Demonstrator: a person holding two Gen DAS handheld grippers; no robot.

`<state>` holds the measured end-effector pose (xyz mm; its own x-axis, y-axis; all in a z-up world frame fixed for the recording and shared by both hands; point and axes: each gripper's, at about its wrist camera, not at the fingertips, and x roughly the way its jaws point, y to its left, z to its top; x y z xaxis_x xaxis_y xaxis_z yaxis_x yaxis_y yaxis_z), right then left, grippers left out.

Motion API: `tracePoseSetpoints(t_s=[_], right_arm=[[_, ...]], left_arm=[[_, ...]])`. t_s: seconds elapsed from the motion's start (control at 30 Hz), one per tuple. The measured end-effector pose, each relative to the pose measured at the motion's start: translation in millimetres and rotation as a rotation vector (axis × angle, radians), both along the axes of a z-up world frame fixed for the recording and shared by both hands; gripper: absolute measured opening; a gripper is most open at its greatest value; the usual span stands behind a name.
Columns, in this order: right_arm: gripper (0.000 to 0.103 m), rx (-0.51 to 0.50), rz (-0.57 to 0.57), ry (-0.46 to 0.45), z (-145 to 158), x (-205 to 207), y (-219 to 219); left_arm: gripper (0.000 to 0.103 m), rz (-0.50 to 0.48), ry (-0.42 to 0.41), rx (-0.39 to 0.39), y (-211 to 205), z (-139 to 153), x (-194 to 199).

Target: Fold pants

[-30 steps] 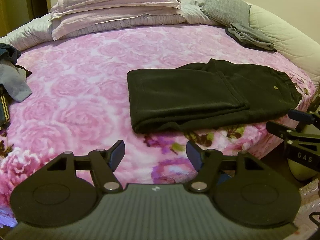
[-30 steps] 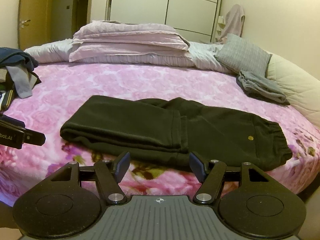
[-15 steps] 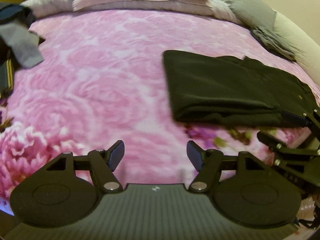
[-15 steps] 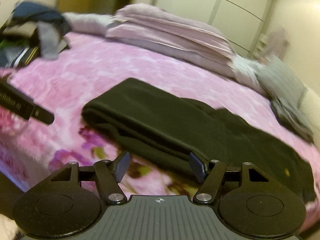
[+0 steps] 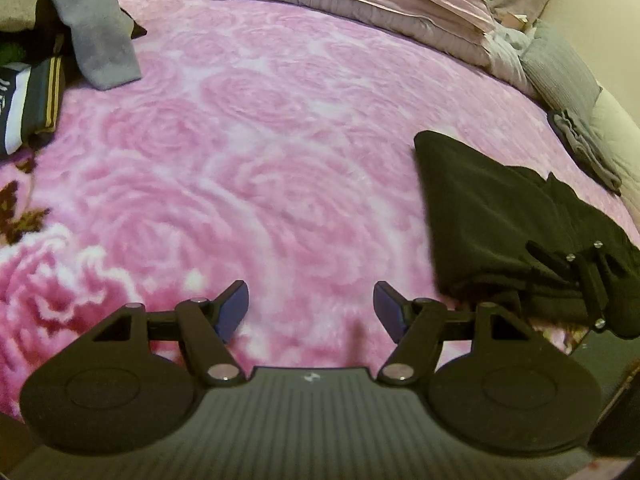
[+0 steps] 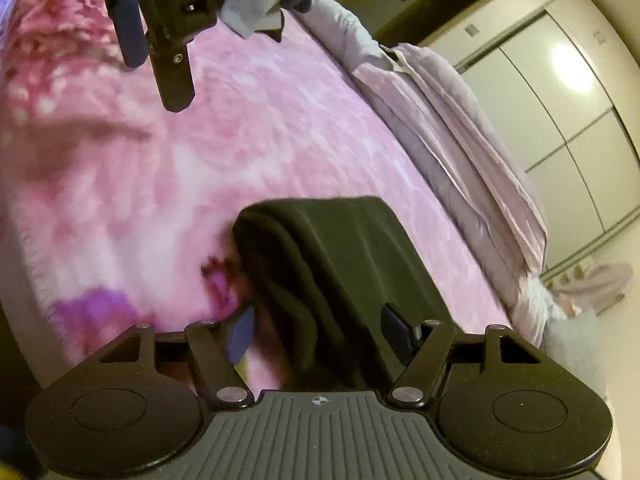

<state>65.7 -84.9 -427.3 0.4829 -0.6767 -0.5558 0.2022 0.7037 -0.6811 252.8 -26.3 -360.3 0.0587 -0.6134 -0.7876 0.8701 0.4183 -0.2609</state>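
Pants (image 6: pixel 344 264) perhaps between right tongs (image 6: pixel 316 334) only.

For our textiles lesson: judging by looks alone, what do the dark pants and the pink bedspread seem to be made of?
Dark pants: probably a soft fleece or brushed knit, matte, with thick rounded folds and no sheen.
Pink bedspread: probably plush fleece, printed with roses, with a fuzzy surface. Blur leaves the weave of both open.
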Motion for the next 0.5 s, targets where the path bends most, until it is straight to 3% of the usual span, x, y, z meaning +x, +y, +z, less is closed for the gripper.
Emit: tracePoseSetpoints(t_s=[0.17,0.33,0.5], right_arm=[[0.021,0.001,0.020,-0.057,-5,4,-10],[0.017,0.102,-0.130,-0.473,53,-37,-23],[0.017,0.251,-0.303,-0.929,131,-121,-58]], left_arm=[[0.065,0.010,0.013,-0.007,-10,1,0],[0.065,0.050,0.001,-0.097,-15,18,-1],[0.065,-0.009,-0.028,-0.183,-46,45,-26]])
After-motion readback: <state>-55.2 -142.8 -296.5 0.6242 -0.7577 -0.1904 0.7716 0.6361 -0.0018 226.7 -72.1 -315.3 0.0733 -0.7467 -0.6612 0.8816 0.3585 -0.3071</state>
